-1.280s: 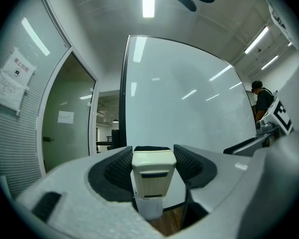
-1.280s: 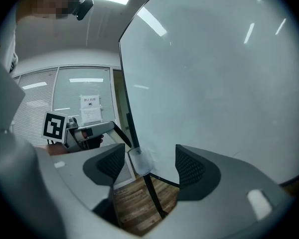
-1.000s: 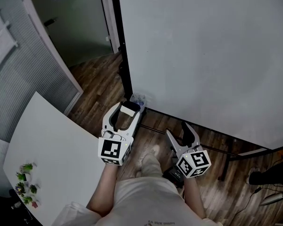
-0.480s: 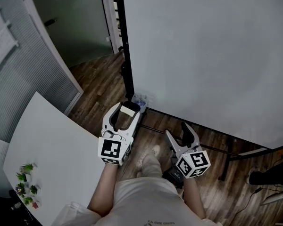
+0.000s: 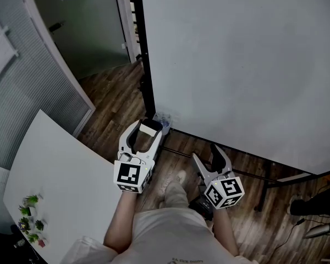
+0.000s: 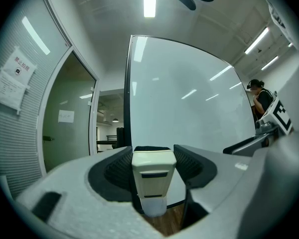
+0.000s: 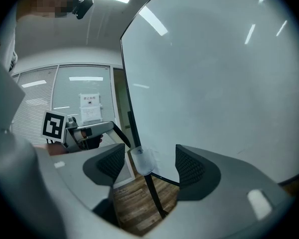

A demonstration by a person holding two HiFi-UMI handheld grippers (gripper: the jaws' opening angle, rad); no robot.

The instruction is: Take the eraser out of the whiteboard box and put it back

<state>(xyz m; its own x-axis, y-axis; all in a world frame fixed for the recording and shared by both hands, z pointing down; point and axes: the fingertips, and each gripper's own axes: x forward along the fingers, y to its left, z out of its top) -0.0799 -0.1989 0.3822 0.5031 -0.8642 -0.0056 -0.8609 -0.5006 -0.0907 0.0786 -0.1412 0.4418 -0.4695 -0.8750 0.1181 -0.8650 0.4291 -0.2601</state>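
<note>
Gripping the eraser (image 6: 153,176) in the left gripper (image 5: 149,126), pads pressing on both its sides, just short of the box (image 5: 163,116) at the whiteboard's (image 5: 236,65) lower corner, not inside it. Leaving the right gripper (image 5: 205,152) open and empty, off to the side. Probably heading into the return: lining the eraser up over the box's open top, lowering it straight, releasing only once seated, minding the thin clear wall. Showing a cream plastic back with two dark slots and black felt on the far face.
</note>
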